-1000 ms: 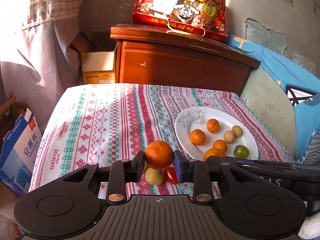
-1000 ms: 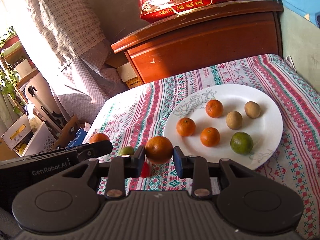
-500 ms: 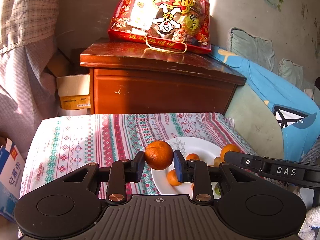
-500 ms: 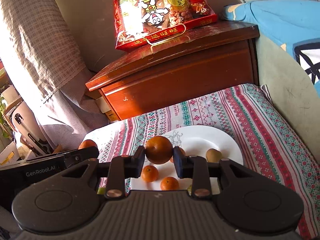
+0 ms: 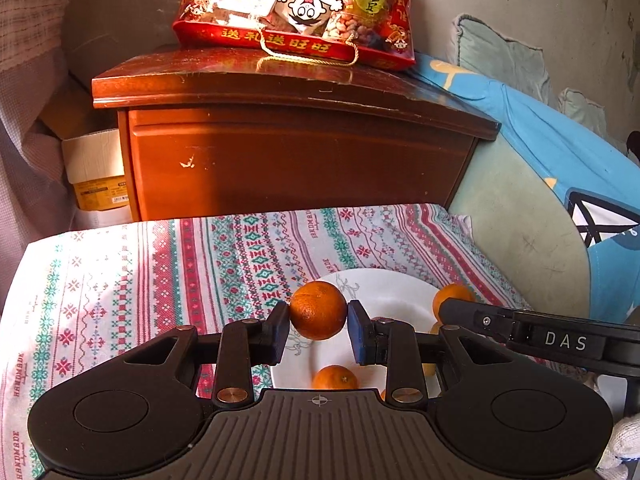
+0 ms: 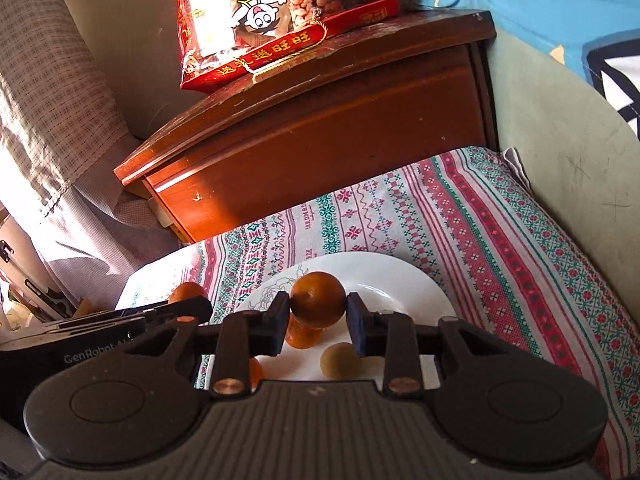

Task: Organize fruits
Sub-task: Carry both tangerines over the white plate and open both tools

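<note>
My left gripper (image 5: 318, 320) is shut on an orange mandarin (image 5: 318, 310) and holds it over the left part of the white plate (image 5: 384, 292). My right gripper (image 6: 318, 318) is shut on another mandarin (image 6: 318, 300) over the same plate (image 6: 392, 280). In the left wrist view the right gripper's body (image 5: 560, 340) reaches in from the right with its mandarin (image 5: 450, 298) peeking behind it. In the right wrist view the left gripper's body (image 6: 100, 332) enters from the left with its mandarin (image 6: 186, 292). On the plate lie more mandarins (image 5: 335, 377) (image 6: 302, 336) and a small tan fruit (image 6: 340, 360).
The plate sits on a patterned cloth (image 5: 160, 280) over a low table. Behind it stands a wooden cabinet (image 5: 288, 152) with a red snack bag (image 5: 296, 8) on top. Blue and green cushions (image 5: 540, 200) lie to the right; a curtain (image 6: 52, 120) hangs at left.
Both grippers carried their mandarins forward, toward the cabinet, and now hang over the plate. The loose fruits on the cloth near the front edge have dropped out of view.
</note>
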The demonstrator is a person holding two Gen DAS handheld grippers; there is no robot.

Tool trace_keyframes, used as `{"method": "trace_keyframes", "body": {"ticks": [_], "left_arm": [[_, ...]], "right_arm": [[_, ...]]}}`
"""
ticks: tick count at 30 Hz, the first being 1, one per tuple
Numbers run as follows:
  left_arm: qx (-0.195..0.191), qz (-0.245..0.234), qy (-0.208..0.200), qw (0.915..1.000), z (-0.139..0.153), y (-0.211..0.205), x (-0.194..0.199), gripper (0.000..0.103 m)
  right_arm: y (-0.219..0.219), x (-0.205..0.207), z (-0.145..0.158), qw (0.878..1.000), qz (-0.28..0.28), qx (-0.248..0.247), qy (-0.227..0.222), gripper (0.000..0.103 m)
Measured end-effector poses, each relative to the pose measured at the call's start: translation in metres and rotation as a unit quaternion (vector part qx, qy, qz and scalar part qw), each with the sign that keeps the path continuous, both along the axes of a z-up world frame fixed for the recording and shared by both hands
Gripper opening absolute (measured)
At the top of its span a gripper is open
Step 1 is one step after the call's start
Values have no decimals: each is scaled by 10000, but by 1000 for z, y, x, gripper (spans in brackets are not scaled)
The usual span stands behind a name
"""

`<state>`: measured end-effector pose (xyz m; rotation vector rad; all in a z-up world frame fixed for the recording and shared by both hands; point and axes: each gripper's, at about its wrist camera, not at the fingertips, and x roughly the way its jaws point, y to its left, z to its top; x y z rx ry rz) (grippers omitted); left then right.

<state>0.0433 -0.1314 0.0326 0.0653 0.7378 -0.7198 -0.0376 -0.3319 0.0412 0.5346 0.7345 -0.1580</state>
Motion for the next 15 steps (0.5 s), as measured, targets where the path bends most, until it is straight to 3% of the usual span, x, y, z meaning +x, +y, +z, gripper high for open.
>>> {"method": "trace_keyframes", "body": {"ticks": [7,15], "left_arm": [[153,-31,171,9997,-17,-15,9,29],[80,-14,188,9998,-15,-20,12,30]], "right_arm": [[-3,8,-14,9998,-62,38,176,31],[-7,8,-15,9997,-134,121,187,34]]}}
